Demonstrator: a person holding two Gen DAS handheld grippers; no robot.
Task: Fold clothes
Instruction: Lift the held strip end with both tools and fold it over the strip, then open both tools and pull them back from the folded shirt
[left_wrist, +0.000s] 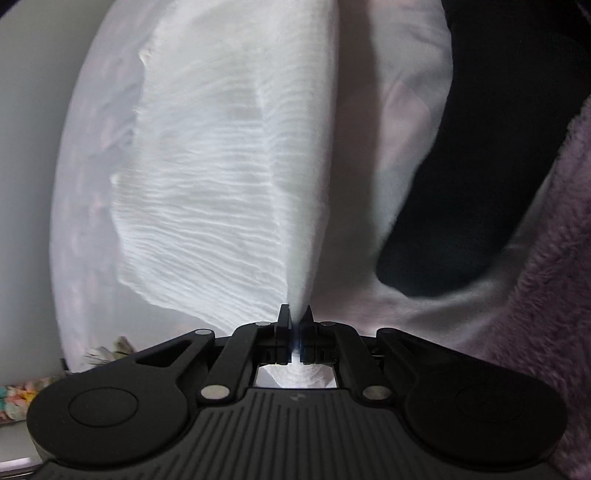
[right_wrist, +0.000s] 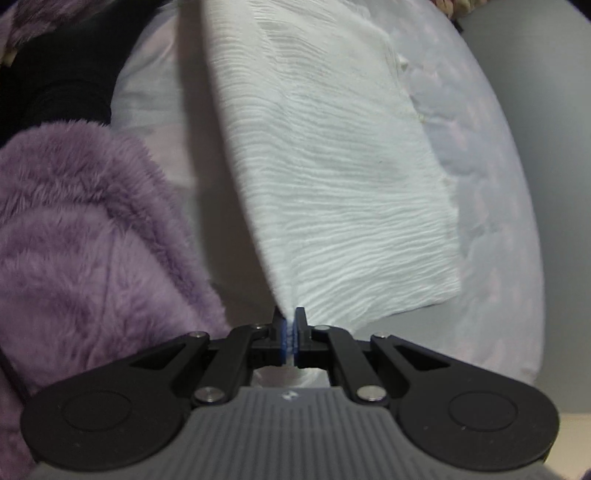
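In the left wrist view, the left gripper (left_wrist: 295, 314) sits at the bottom centre of the frame with its jaws pressed together on an edge of the white crinkled garment (left_wrist: 221, 184), which fans up and out from the pinch to fill the middle and upper centre of the picture. The cloth is ribbed with fine wavy ridges and has a ragged edge along its left side; a fold runs up from the jaws toward the top centre. Behind it lies a pale sheet with a faint pinkish pattern (left_wrist: 85, 184), curving down the left half. At the right edge is a fuzzy purple fabric (left_wrist: 546, 277), and between it and the white garment is a dark cloth (left_wrist: 480, 147), reaching from the upper right down to the centre right. In the right wrist view, the right gripper (right_wrist: 289, 317) is likewise at the bottom centre, its jaws closed tight on the same white garment (right_wrist: 332, 184), with blue pads showing at the pinch. Here the cloth spreads up and to the right, its free edge toward the right side of the frame. The fuzzy purple fabric (right_wrist: 85, 240) fills the left and lower left, the dark cloth (right_wrist: 55, 85) lies at the upper left, and the pale patterned sheet (right_wrist: 487, 184) shows along the right.
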